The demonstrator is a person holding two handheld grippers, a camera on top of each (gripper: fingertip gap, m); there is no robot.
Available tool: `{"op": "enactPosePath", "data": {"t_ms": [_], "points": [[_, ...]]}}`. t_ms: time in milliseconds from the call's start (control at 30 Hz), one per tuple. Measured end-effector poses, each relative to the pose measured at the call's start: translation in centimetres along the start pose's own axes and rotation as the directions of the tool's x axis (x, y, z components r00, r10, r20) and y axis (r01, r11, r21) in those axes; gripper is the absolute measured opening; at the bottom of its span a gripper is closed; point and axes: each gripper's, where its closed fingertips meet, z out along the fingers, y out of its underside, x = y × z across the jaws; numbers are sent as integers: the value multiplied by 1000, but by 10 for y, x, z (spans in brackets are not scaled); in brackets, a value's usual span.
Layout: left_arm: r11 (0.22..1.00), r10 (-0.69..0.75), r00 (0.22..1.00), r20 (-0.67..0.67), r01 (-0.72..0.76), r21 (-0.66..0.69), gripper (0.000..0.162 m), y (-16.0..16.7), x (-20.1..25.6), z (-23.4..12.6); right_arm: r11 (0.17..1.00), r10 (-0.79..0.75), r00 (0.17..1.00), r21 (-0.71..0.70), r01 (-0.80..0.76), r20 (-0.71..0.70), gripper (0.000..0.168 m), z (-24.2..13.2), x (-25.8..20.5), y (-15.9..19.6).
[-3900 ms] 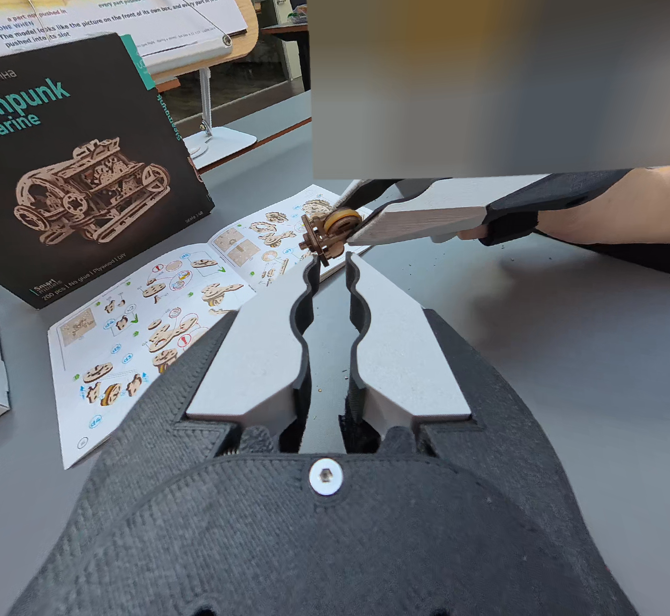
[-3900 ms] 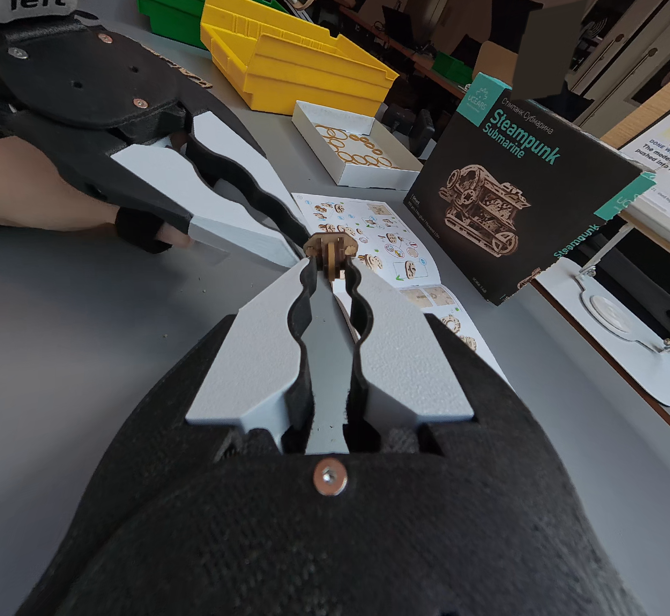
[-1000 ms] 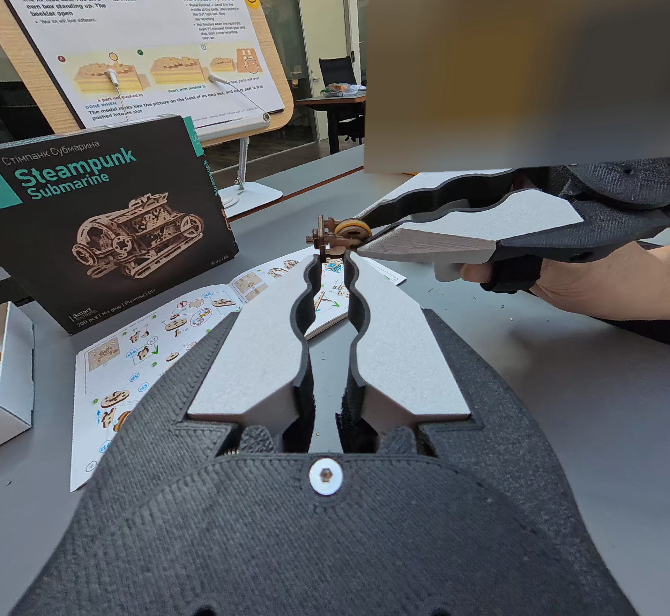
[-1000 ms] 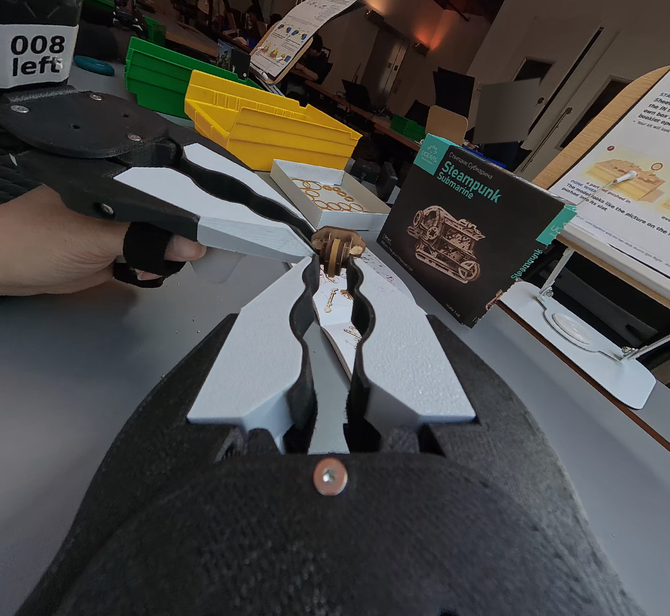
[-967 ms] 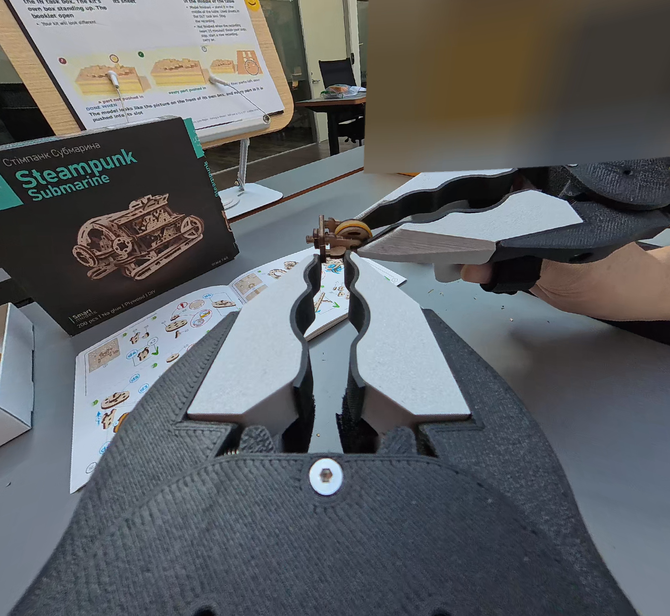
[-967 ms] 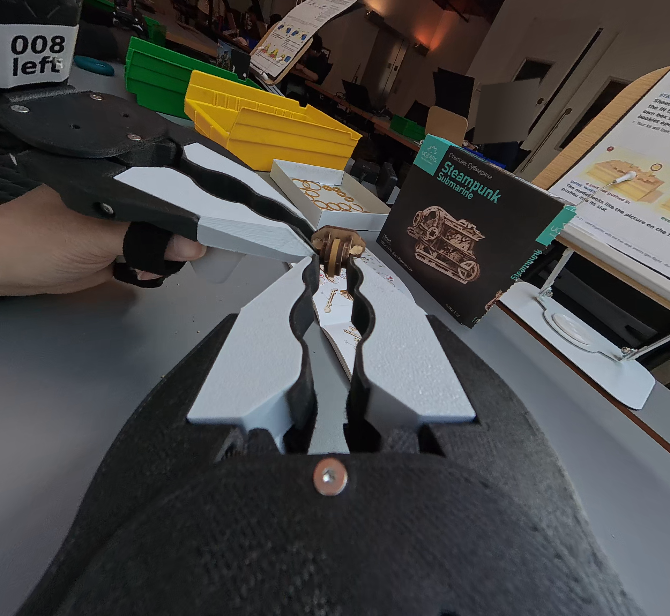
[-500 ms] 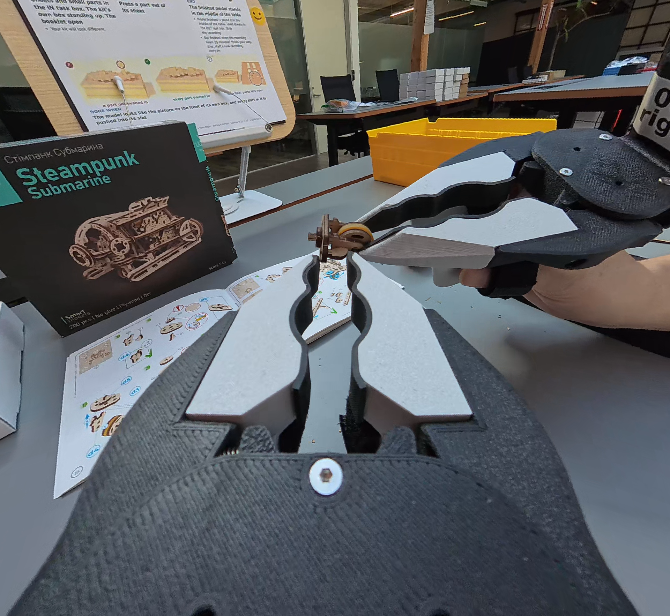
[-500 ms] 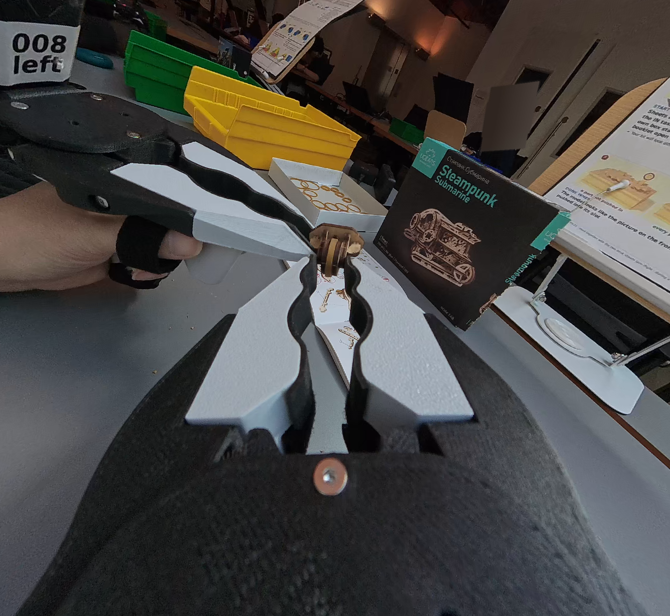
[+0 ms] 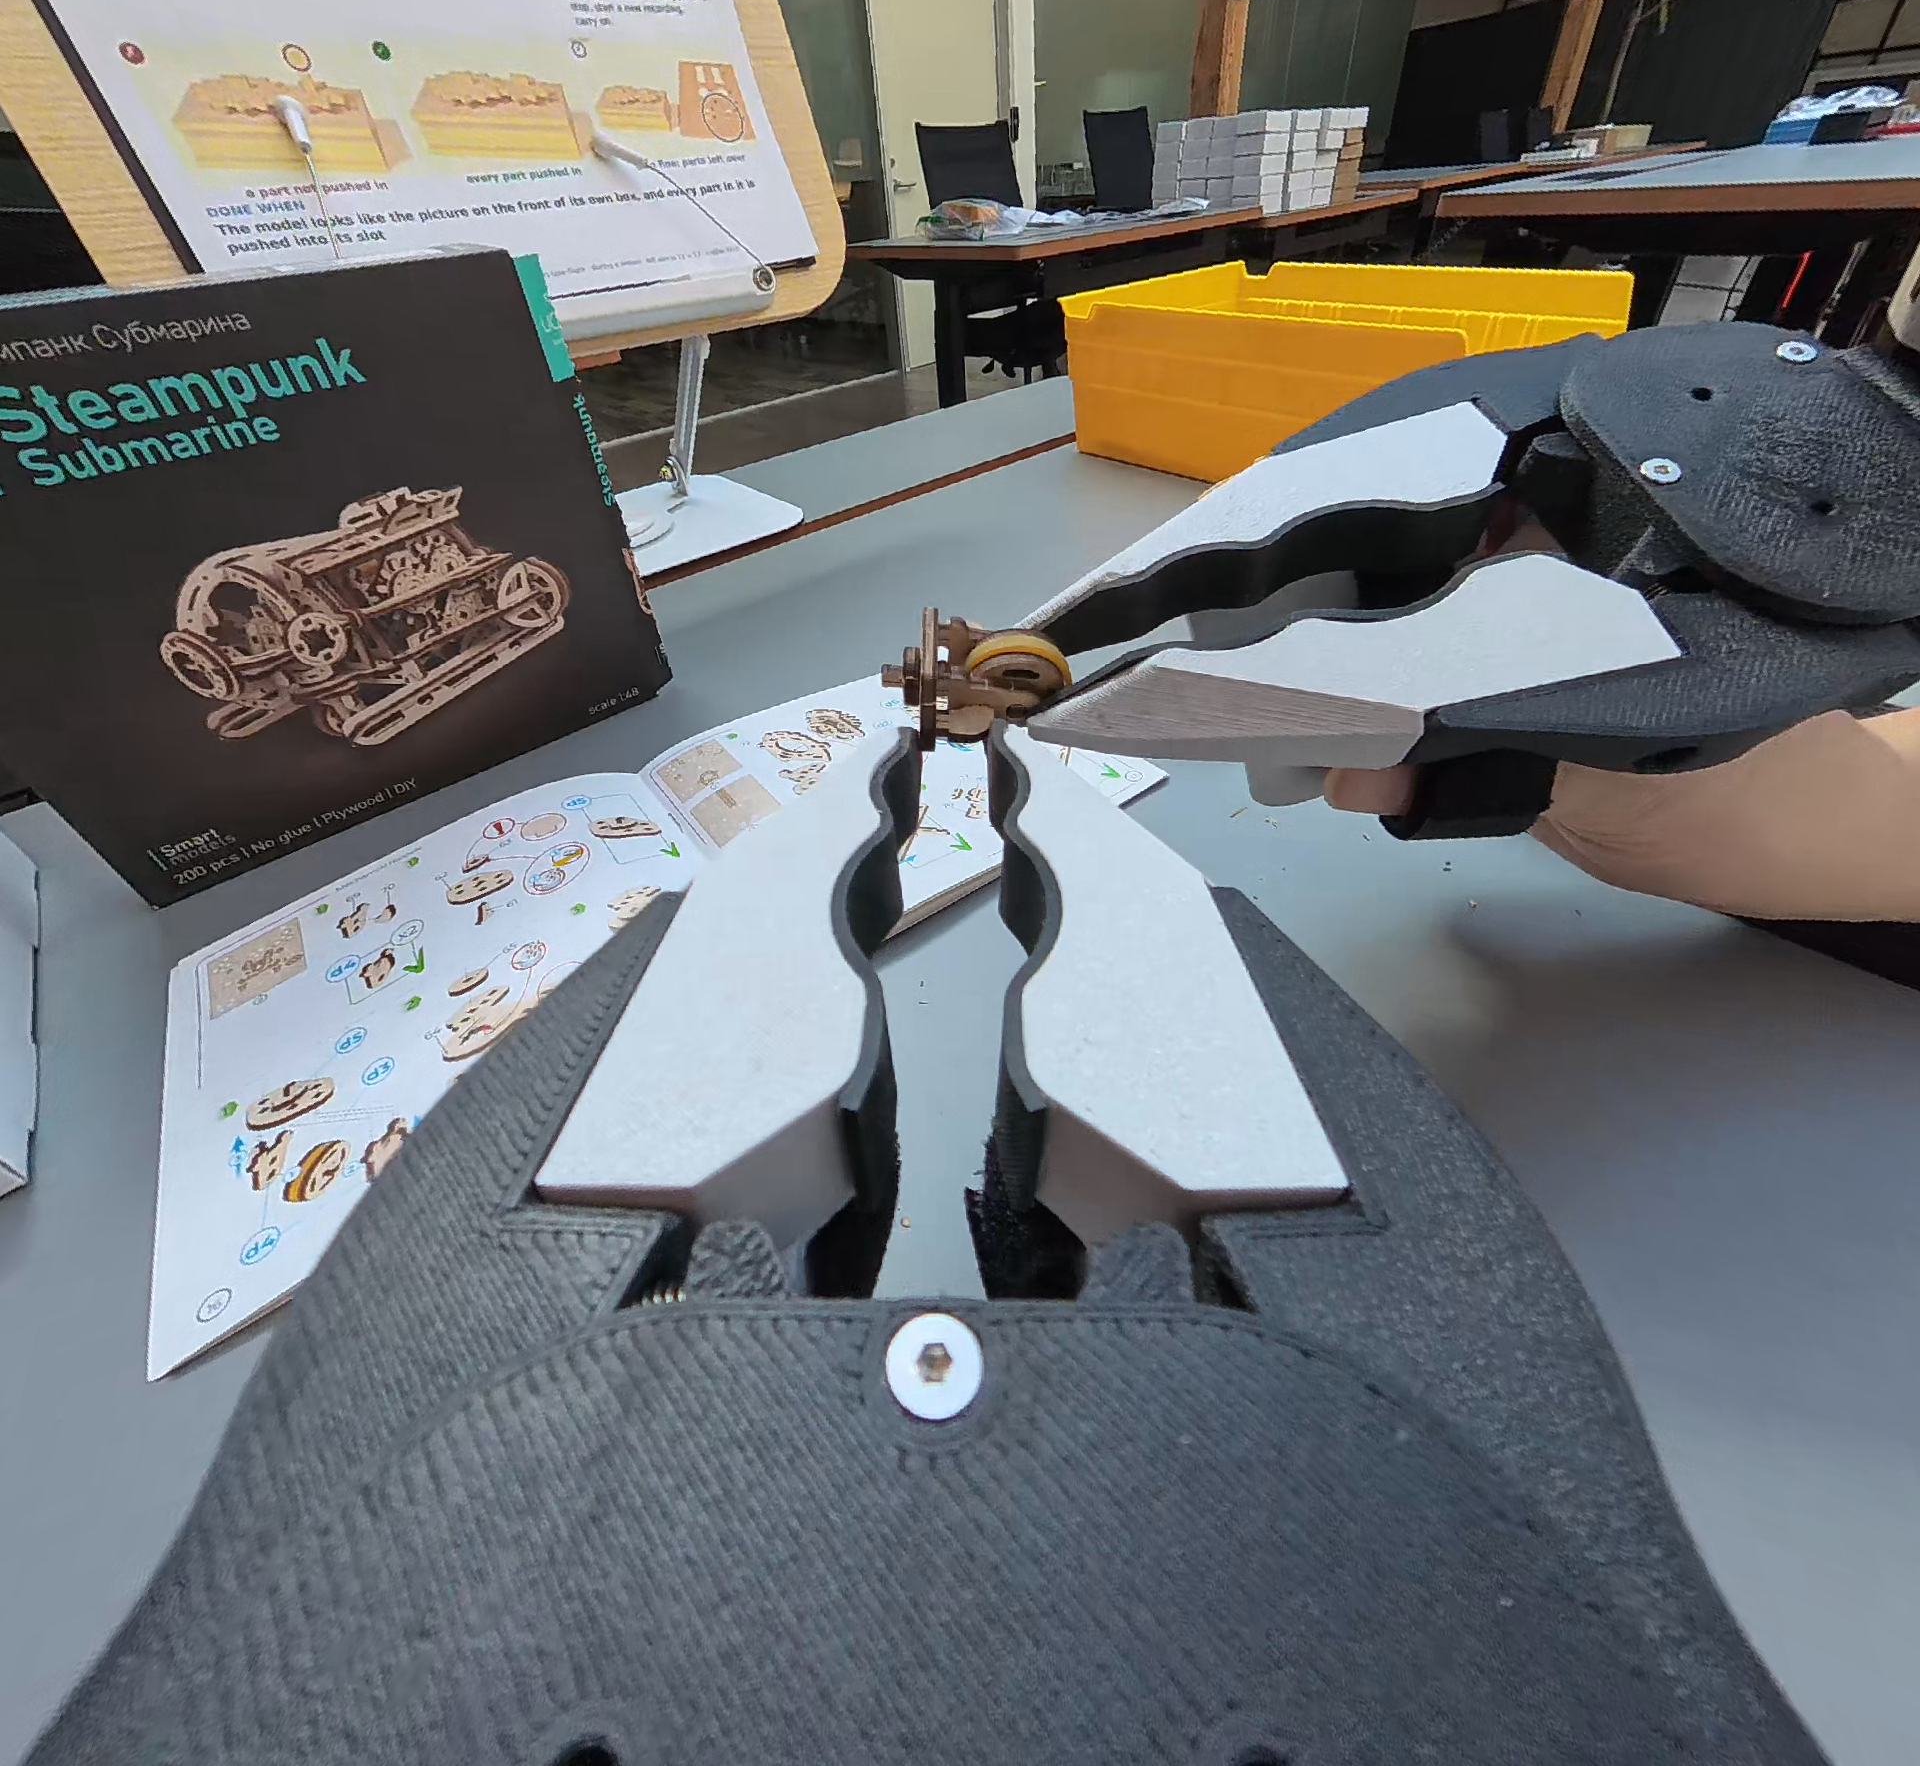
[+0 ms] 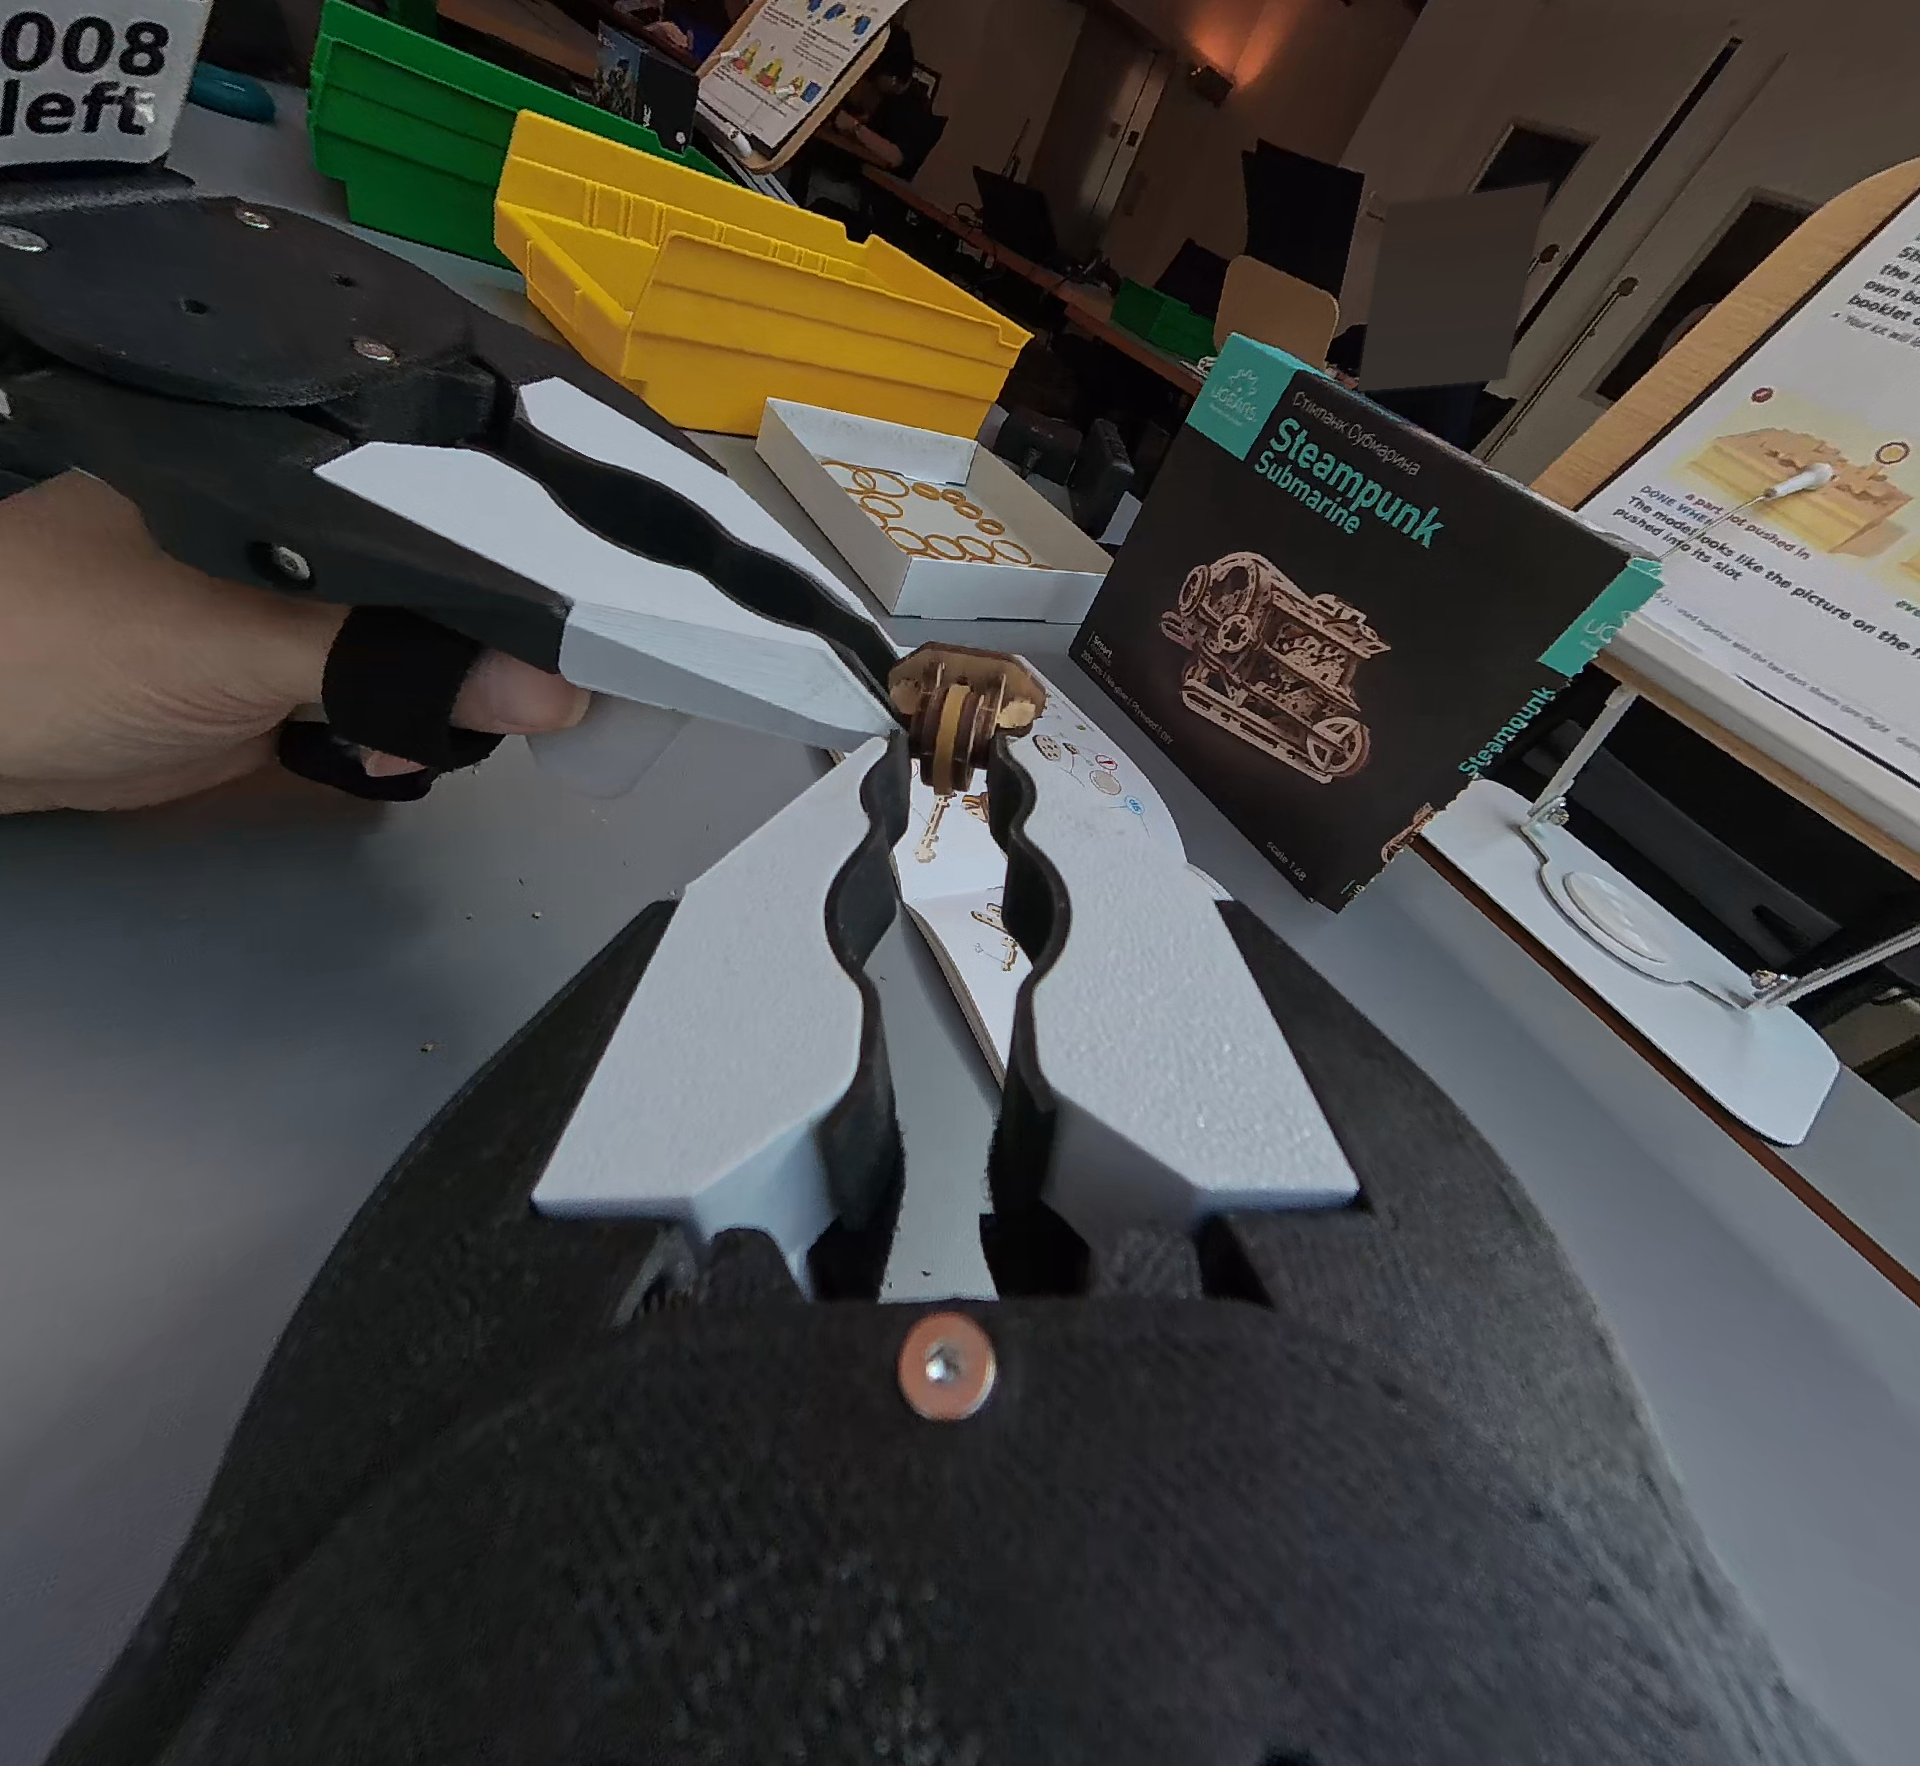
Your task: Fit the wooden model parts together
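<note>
Two views. Left wrist view: left gripper (image 9: 951,748) and right gripper (image 9: 1023,677) both clamp the small brown wooden disc assembly (image 9: 971,674) above the open white instruction booklet (image 9: 436,927). Right wrist view: right gripper (image 10: 943,752) pinches the assembly's (image 10: 961,703) stacked discs; left gripper (image 10: 883,693) grips its left side.

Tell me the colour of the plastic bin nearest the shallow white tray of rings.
Yellow. The plastic bin behind the shallow white tray shows best in the right wrist view.
</note>
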Motion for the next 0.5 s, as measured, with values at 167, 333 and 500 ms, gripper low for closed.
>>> {"op": "enactPosePath", "data": {"t_ms": [167,333,500], "points": [[1000,-20,1000,-6,20,-9,10,3,0,0,1000,9,1000,-4,-9,2,14,0,-1,1],[1000,-10,1000,2,10,-23,10,6,-1,0,1000,22,1000,-16,-22,7,14,1,-2,4],[1000,-13,1000,0,13,-28,10,7,-2,1,999,26,1000,-20,-26,10,14,1,-3,5]]}}
